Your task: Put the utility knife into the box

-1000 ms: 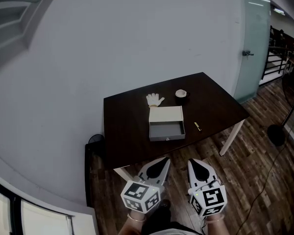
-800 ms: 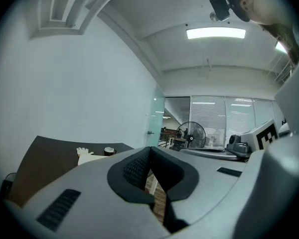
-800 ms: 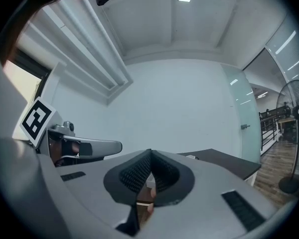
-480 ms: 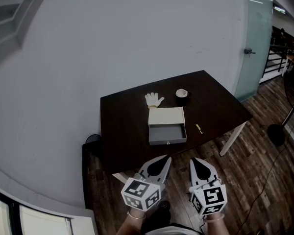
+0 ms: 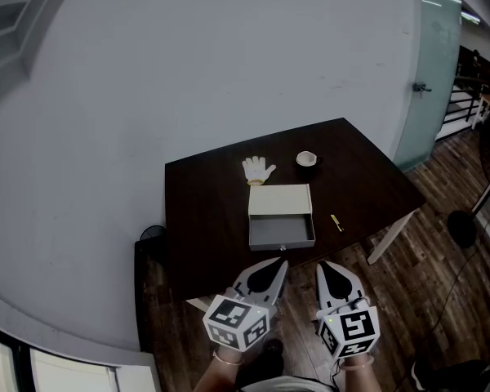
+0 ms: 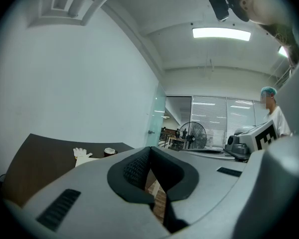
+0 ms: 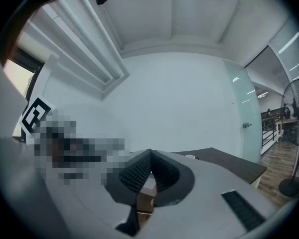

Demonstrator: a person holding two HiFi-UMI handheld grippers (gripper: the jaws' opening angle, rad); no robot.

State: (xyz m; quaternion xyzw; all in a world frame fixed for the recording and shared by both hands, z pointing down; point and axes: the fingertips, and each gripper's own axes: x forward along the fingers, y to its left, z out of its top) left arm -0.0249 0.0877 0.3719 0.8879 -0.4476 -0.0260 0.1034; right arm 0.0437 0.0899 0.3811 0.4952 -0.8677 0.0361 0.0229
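Both left tool [image 5: 276, 266] and right tool [image 5: 323, 268] are clenched empty, well apart from the utility knife [image 5: 336, 222] beside the box [image 5: 279, 200].

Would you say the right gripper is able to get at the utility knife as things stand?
Probably not yet: the right gripper hangs short of the table, jaws together. The utility knife lies bare beside the box, so nothing blocks it.

The box [image 5: 281, 216] sits flat near the centre of the dark table [image 5: 204, 211]. Its far half is a closed cream panel. Its near half is an open grey tray, interior facing up. The utility knife [image 5: 336, 222], a small slim yellow item, lies flat and diagonal on the table just right of the box, not touching it.
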